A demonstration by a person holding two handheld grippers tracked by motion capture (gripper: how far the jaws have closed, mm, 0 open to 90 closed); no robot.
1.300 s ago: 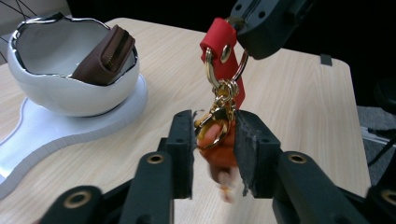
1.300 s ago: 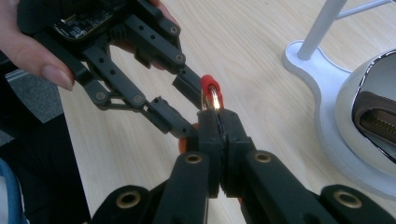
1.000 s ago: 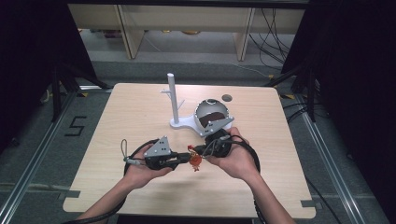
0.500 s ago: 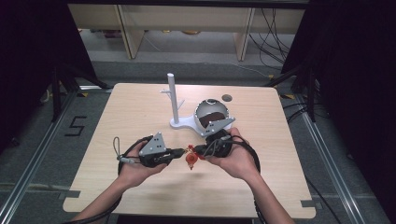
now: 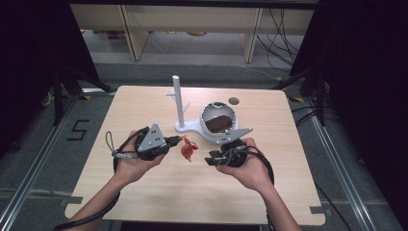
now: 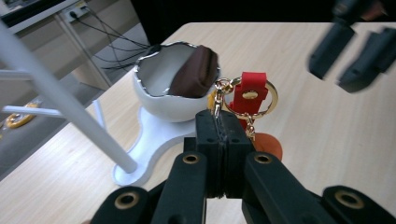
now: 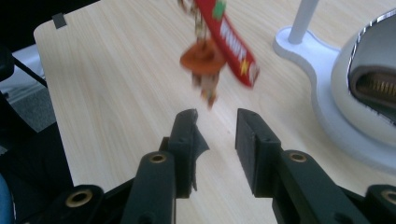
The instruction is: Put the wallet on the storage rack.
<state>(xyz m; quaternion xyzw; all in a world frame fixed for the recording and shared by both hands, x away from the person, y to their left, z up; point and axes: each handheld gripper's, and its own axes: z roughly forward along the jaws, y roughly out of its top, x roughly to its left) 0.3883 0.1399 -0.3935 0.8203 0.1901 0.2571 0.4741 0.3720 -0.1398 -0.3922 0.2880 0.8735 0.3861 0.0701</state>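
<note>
Left claw (image 5: 179, 140) is clamped tight on the keychain (image 5: 186, 150), pinching its gold chain right at the jaw tips, and in the left gripper view you can see that chain (image 6: 218, 100) running up out of the closed jaws to the gold ring (image 6: 271, 95) and the red strap (image 6: 250, 93). The keychain hangs clear above the tabletop (image 5: 144, 192), dangling between the two hands, red strap and orange charm (image 7: 201, 58) swinging free below the grip. Over to the right claw (image 5: 214, 158): its jaws have just been opening, and now they stand parted with nothing between them, a clear gap showing in the right gripper view, the keychain hanging just ahead of the tips and not touching. In that view the charm is blurred, so its shape is hard to make out. Behind the hands sits the white stand (image 5: 179, 103), an upright post on a curved flat base, and on that base rests the egg-shaped white bowl (image 5: 217, 118) with a jagged rim, a brown pouch (image 6: 194, 72) lying inside it. The right hand (image 5: 245, 168) sits just in front of the stand's base; the left hand (image 5: 132, 161) is off to the side, near the tabletop's middle.
</note>
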